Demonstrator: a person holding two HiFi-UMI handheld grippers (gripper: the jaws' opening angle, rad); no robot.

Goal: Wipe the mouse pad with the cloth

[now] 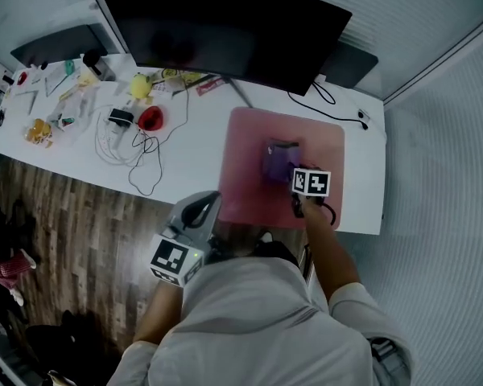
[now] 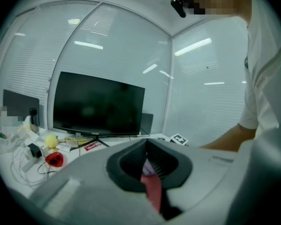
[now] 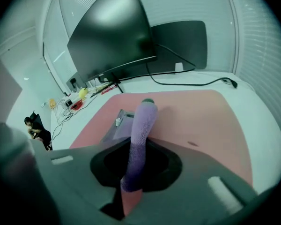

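Note:
A pink mouse pad (image 1: 249, 183) lies on the white table (image 1: 193, 155) in front of the monitor. On it sits a purple cloth (image 1: 277, 161), bunched up, with a grey part lying flat beside it. My right gripper (image 1: 288, 174) is over the pad's middle, shut on the cloth. In the right gripper view the cloth (image 3: 143, 123) rises as a purple strip from between the jaws of the gripper (image 3: 139, 142), above the pad (image 3: 201, 121). My left gripper (image 1: 203, 206) hangs off the table's front edge, near the pad's left corner. Its jaws (image 2: 146, 145) are shut on nothing.
A large dark monitor (image 1: 225, 30) stands behind the pad. Left of the pad lie tangled cables (image 1: 137, 151), a red object (image 1: 150, 119), a yellow object (image 1: 139, 85) and several small items. A black cable (image 1: 338, 107) runs at the back right. Wooden floor (image 1: 64, 232) lies below.

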